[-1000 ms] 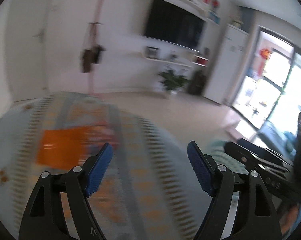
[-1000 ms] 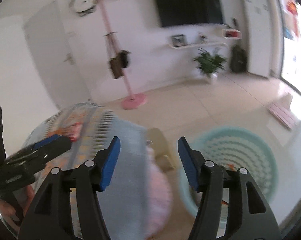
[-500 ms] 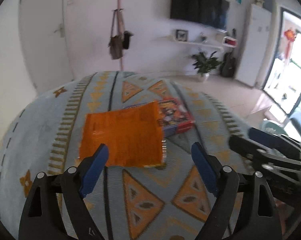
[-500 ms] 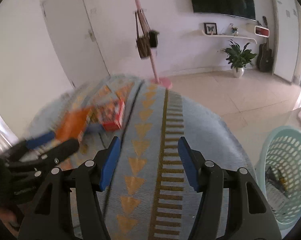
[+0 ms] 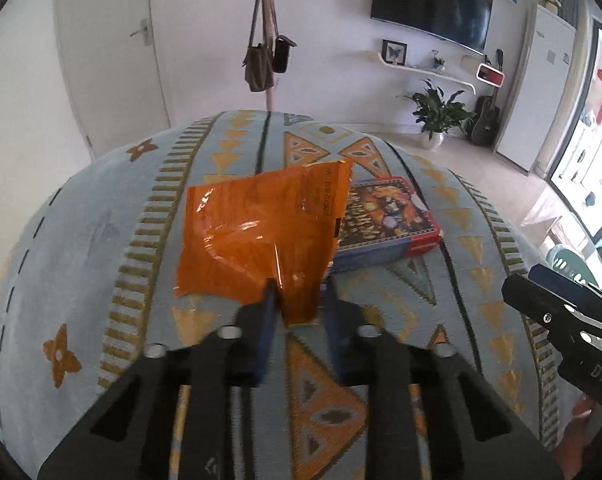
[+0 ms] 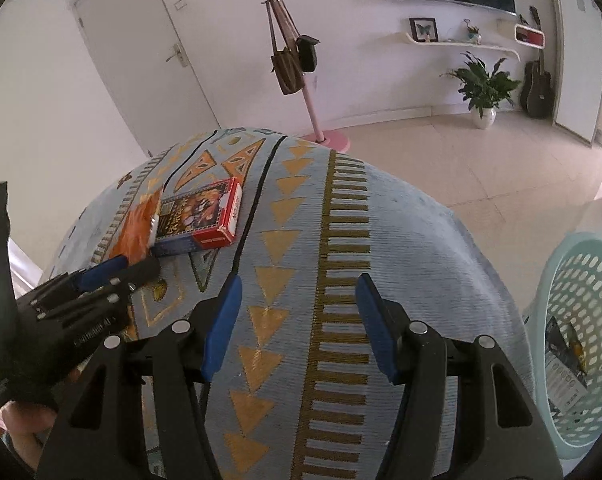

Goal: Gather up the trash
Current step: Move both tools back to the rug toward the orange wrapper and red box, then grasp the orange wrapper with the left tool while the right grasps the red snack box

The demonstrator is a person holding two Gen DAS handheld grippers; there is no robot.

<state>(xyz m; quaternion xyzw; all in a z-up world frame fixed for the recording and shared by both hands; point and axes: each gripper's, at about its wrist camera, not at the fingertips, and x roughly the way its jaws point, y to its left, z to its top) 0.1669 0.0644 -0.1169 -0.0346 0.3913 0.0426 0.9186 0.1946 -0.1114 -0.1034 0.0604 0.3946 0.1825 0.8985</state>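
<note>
An orange foil wrapper [image 5: 257, 232] lies on a light blue patterned tablecloth [image 5: 101, 240], partly over a red and blue printed box [image 5: 385, 220]. My left gripper [image 5: 299, 296] is closing on the wrapper's near corner, which bunches up between the blue pads [image 5: 269, 296]. In the right wrist view the left gripper [image 6: 129, 268] sits at the wrapper [image 6: 137, 232], beside the box [image 6: 205, 216]. My right gripper [image 6: 297, 292] stands open above bare cloth with nothing between its fingers. Its tip [image 5: 517, 288] shows at the right of the left wrist view.
A pale green perforated basket [image 6: 581, 264] stands on the floor right of the table, with printed packaging inside. A pink coat stand [image 6: 293, 60] with bags, a potted plant [image 6: 483, 84] and a guitar are by the far wall. Tiled floor lies beyond the table.
Both grippers swung down over the table. The left jaws went from wide apart to closed around the wrapper's near corner, which is now creased and lifted. The right jaws kept their width.
</note>
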